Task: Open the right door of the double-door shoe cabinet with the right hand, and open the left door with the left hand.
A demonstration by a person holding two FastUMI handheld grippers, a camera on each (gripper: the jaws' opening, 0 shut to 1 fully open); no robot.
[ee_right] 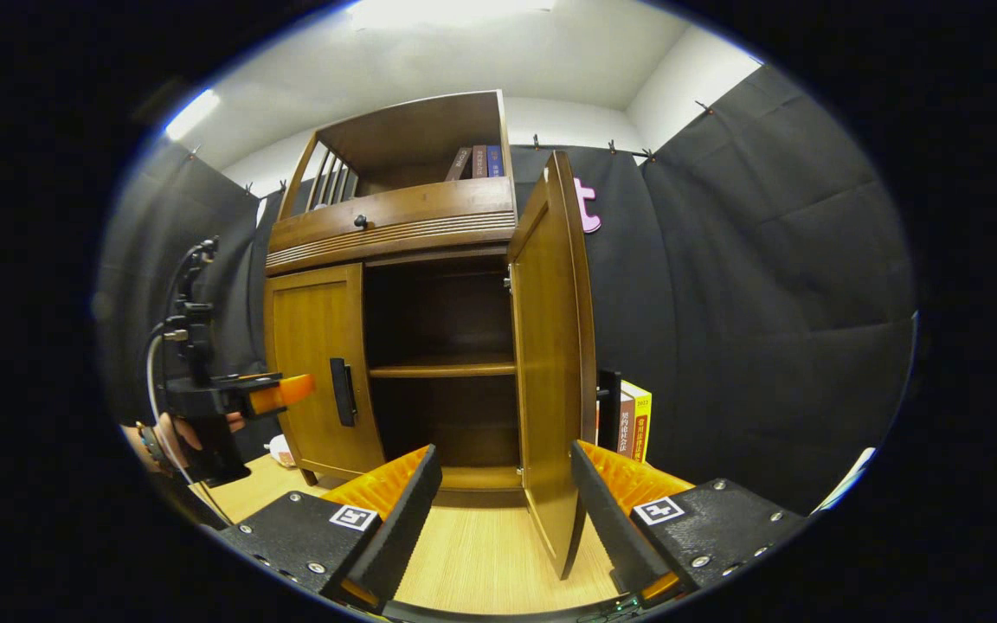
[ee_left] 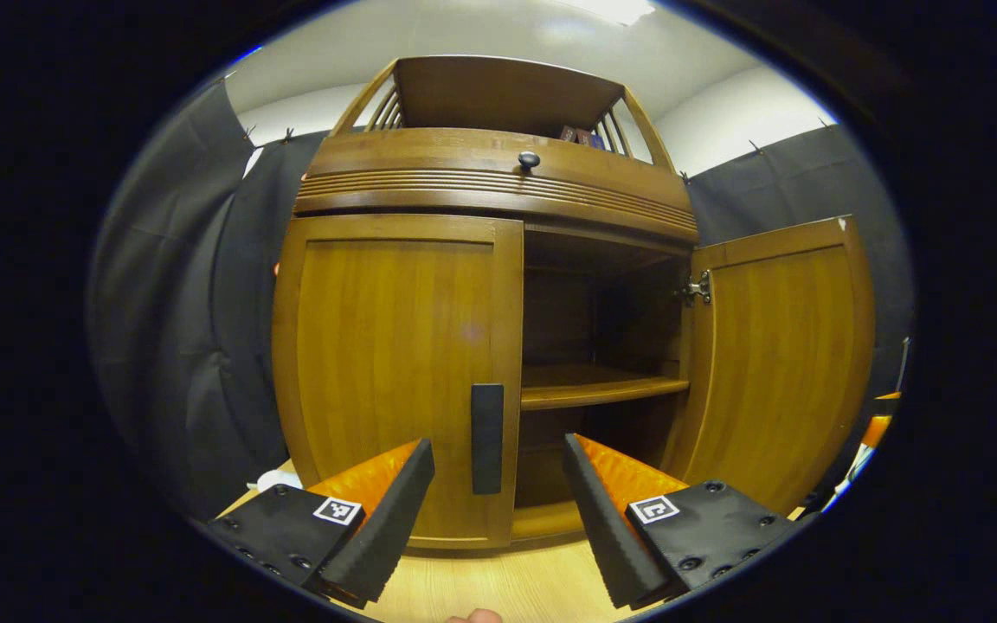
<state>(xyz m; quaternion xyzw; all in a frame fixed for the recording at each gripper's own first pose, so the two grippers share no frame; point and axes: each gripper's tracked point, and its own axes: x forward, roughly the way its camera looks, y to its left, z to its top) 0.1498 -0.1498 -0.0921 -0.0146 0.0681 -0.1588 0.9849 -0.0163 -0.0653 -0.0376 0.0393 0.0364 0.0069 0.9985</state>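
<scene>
- Left gripper view: the left gripper [ee_left: 498, 510] hangs in front of the shoe cabinet [ee_left: 490, 182], its fingers spread wide and holding nothing
- The left door [ee_left: 395, 372] is shut; its dark upright handle [ee_left: 487, 438] sits near the door's inner edge, in line with the gap between the fingers but beyond them, untouched
- The right door [ee_left: 780, 355] stands swung open, a metal hinge [ee_left: 696, 289] showing at its top inner corner
- Inside the open half a wooden shelf [ee_left: 598, 385] crosses the dark space
- A round knob [ee_left: 529, 159] sits on the drawer front above the doors
- Right gripper view: the right gripper [ee_right: 505, 510] has its fingers spread apart, gripping nothing, with the bottom edge of the open right door [ee_right: 550, 363] between them but farther off
- The left gripper [ee_right: 278, 394] shows at the left, held by a hand [ee_right: 178, 433], close to the shut left door [ee_right: 317, 363]
- Books [ee_right: 633, 424] stand on the floor just right of the cabinet, and more books [ee_right: 477, 162] on its top shelf; their spines carry writing too small to read
- The grippers bear square black-and-white marker tags [ee_right: 353, 517]
</scene>
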